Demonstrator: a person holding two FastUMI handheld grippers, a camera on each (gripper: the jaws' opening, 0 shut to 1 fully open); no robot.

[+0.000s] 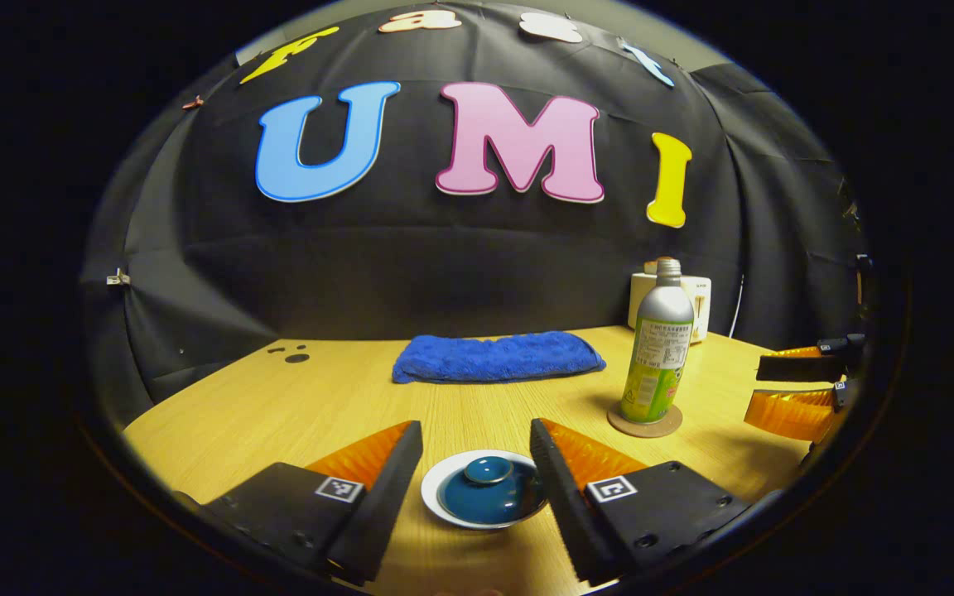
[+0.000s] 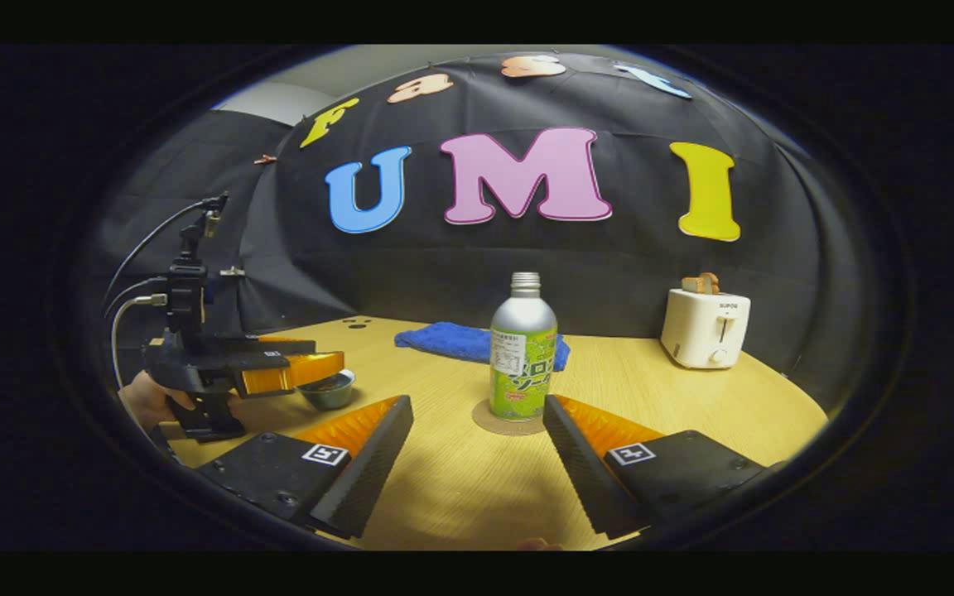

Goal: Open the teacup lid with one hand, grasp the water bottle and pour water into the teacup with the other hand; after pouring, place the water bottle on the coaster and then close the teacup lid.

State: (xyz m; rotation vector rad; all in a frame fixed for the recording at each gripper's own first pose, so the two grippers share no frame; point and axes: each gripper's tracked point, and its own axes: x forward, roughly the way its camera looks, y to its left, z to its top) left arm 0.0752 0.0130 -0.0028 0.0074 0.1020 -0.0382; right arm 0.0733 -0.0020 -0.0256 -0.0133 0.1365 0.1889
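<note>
Wooden table (image 1: pixel 477 397): its far edge runs along the black cloth wall, with bare board across the middle and near side in both views and a cluster of small dark holes near the far left corner. Blue towel (image 1: pixel 498 356): folded, lying flat near the far edge, apart from the other items. White toaster (image 2: pixel 705 329): far right corner against the wall, something tan standing in its slot. Water bottle (image 2: pixel 523 348): silver shoulder, green label, upright on a round cork coaster (image 2: pixel 508 420), open tabletop on all sides of it. Teacup (image 1: pixel 485 492): blue with a white rim, its blue lid (image 1: pixel 487 472) seated on top, knob up. Left gripper (image 1: pixel 477 451): fingers spread wide, one on each side of the teacup with a gap to either side, touching nothing; in the right gripper view it is seen at the left with cables rising from it and a hand (image 2: pixel 146 397) holding it, fingers above the cup. Right gripper (image 2: pixel 477 430): fingers wide apart, empty, pointing at the bottle, which stands beyond the fingertips and centred in the gap, not touched; bare board lies between.
</note>
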